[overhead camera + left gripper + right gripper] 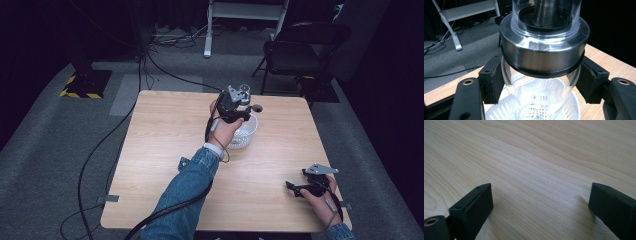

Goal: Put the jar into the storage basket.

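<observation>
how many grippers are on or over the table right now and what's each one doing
2. The left gripper is over the white basket, shut on a glass jar with a metal band. The right gripper rests near the table's right front corner, open, with nothing between its jaws.

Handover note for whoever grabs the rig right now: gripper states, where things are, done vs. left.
Left hand-held gripper: shut on the glass jar, pads clamped on its clear body just under the metal collar. It holds the jar right above the white slotted basket, at the far middle of the wooden table.
Right hand-held gripper: open, nothing between the jaws, low over bare table at the near right corner.
Done: jar gripped and brought over the basket.
Left: likely lower the jar into the basket and release; whether it already touches the basket floor I cannot tell.
</observation>
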A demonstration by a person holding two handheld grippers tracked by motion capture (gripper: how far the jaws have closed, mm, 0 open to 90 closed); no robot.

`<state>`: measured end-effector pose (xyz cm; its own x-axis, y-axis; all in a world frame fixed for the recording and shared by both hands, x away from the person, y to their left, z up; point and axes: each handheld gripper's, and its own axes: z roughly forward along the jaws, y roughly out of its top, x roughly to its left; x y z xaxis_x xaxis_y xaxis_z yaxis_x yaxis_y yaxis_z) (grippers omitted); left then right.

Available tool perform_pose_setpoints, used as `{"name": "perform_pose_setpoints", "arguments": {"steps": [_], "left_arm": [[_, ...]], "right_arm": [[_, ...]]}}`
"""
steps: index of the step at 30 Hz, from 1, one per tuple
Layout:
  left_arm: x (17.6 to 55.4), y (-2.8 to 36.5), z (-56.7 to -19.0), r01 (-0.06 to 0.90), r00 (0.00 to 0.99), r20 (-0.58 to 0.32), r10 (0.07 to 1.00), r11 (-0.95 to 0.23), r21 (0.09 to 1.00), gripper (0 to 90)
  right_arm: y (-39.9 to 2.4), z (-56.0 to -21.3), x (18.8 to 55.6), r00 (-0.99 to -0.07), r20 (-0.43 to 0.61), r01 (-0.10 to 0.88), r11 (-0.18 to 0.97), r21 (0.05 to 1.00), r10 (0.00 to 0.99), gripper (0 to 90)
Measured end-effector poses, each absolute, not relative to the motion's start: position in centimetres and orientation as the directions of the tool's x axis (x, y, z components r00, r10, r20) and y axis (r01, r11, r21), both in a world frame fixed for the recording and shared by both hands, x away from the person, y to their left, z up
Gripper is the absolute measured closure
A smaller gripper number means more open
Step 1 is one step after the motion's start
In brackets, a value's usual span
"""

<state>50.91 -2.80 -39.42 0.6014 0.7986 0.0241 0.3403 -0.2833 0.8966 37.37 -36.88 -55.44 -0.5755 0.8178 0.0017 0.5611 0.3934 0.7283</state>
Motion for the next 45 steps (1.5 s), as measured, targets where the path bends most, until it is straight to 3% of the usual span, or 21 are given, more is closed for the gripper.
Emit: {"name": "perform_pose_setpoints", "arguments": {"steps": [24,45], "left_arm": [[51.8,-2.8,-43.8,0.401,0.601,-0.002,0.799,-0.299,0.866,30.8],[51.7,-3.0,-45.2,0.418,0.597,0.004,0.802,-0.315,0.852,30.8]], "right_arm": [[-36.9,-55.4,37.4,-0.576,0.001,0.560,0.394,0.729,0.818,5.4],[-36.9,-55.4,37.4,-0.575,0.002,0.561,0.393,0.728,0.818,5.5]]}}
